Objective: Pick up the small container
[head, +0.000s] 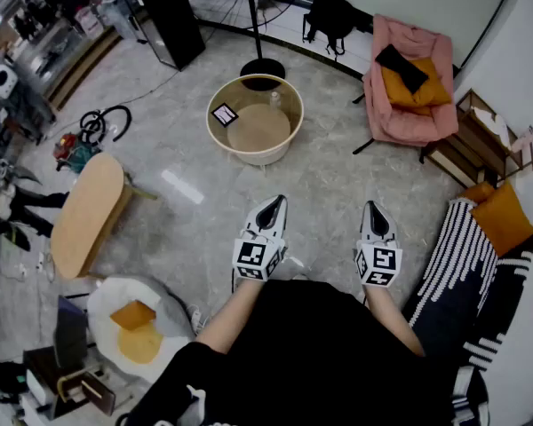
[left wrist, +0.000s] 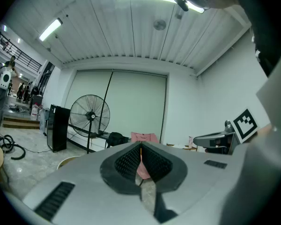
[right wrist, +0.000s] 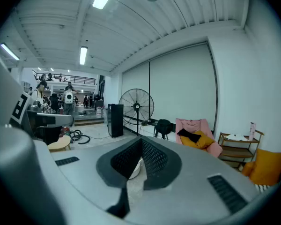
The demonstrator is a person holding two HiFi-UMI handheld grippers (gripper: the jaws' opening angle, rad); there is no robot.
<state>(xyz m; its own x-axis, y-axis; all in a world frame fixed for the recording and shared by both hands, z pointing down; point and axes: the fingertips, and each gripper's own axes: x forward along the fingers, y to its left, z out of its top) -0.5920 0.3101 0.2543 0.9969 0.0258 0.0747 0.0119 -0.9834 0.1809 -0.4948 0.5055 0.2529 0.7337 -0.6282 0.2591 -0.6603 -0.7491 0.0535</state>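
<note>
So, basically nothing has been done yet. Starting at the left, the left gripper (head: 273, 205) is held close to the body with its jaws pressed together, and nothing is seen between them in its own view. Further ahead, the round table (head: 215, 136) is set out on the floor. What is judged to be the small container (head: 274, 100), a clear little thing, is stood on its glass top near the far rim, well apart from both grippers. To the right, the right gripper (head: 375, 211) is likewise closed and empty. The whole approach, grasp and lift is left to do. No writing can be read; only a patterned card (head: 224, 114) on the table and the grippers' square markers are seen.
</note>
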